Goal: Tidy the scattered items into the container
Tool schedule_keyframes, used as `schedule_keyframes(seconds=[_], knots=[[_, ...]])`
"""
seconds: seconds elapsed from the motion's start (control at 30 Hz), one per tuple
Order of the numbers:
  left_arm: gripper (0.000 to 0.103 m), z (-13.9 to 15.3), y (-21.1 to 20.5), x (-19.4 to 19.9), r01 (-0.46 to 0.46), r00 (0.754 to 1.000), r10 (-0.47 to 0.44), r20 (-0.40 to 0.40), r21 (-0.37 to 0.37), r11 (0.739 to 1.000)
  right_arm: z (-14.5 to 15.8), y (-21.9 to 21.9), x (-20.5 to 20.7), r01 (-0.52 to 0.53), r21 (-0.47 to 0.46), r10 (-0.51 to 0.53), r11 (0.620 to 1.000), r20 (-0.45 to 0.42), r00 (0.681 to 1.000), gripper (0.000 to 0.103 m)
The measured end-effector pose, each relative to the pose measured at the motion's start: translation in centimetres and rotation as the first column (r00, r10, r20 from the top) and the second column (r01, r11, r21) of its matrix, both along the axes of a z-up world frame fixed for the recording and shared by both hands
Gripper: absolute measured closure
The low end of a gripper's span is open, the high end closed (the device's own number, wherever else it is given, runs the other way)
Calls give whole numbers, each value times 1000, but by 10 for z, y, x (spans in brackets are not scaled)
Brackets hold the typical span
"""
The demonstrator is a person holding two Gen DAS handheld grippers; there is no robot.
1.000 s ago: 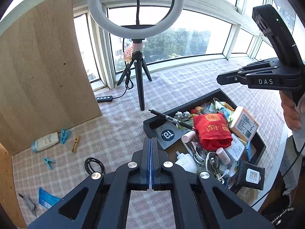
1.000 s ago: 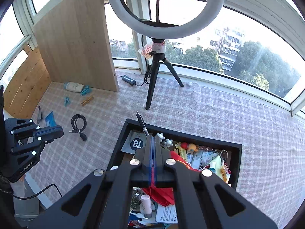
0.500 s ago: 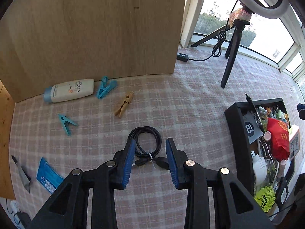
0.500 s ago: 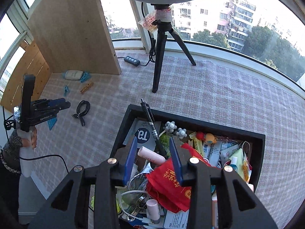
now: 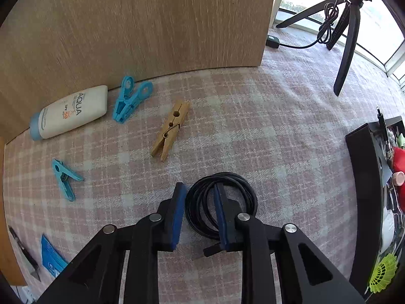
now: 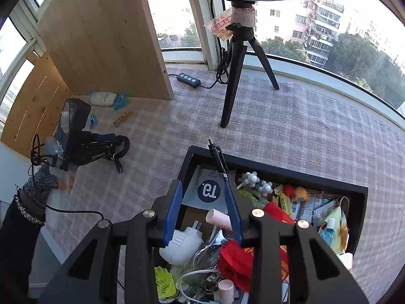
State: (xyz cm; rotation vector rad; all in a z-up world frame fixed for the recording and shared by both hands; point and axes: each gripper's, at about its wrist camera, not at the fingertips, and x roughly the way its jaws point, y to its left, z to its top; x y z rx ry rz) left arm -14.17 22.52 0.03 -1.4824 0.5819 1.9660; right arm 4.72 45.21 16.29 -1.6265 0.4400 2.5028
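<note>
Two hand-held grippers are at work over the pink checked cloth (image 5: 265, 126). The left hand-held gripper (image 5: 198, 209) points steeply down at the coiled black cable (image 5: 243, 190) lying on the cloth; its jaws have just been closing, one blue pad outside the coil and one inside, straddling the strands, which they do not yet visibly pinch. The right hand-held gripper (image 6: 203, 212) hangs released and empty above the black container (image 6: 278, 171), already crowded with odds and ends. A wooden clothespin (image 5: 170, 129), blue clips (image 5: 130, 98) and a sunscreen tube (image 5: 69, 111) lie beyond the cable.
</note>
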Motion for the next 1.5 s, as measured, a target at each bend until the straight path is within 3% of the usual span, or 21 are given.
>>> schedule_keyframes(seconds=[0.2,0.4,0.53,0.67,0.77,0.83,0.97,1.03,1.07,1.1,1.23,1.37,1.5], knots=[[93,27,-11,20,-13,1000,13,1,100,995,11,17,16,64,-10,-64,998,-34,997,68],[100,88,-6,51,59,997,-47,-60,213,975,29,35,39,129,-24,-130,991,-86,988,68],[103,125,16,72,150,987,-128,-98,272,950,40,45,57,161,-35,-164,986,-116,980,68],[103,161,39,116,252,967,-224,-123,330,910,45,55,76,191,-45,-196,981,-134,972,68],[103,180,56,145,320,946,-279,-165,337,885,44,62,89,207,-58,-213,977,-131,968,68],[100,187,60,149,321,945,-277,-171,340,884,41,63,94,203,-82,-212,976,-121,970,68],[96,174,46,127,219,974,-187,-126,326,920,36,51,93,169,-90,-178,982,-110,978,68],[80,159,29,112,153,985,-123,-118,294,943,33,37,84,136,-96,-146,986,-105,984,66],[64,151,17,104,117,989,-88,-116,275,954,31,29,77,119,-100,-129,988,-103,986,66],[55,141,3,96,80,993,-54,-109,256,963,29,20,68,99,-103,-109,990,-99,989,65],[53,108,-61,61,-88,991,106,-86,185,979,12,-28,21,-13,-81,7,997,-65,998,59],[47,86,-138,22,-292,951,303,-54,152,944,-19,-80,-39,-133,-77,134,988,8,991,55],[37,65,-209,-11,-478,877,480,15,130,869,-56,-118,-91,-208,-55,212,977,93,973,55]])
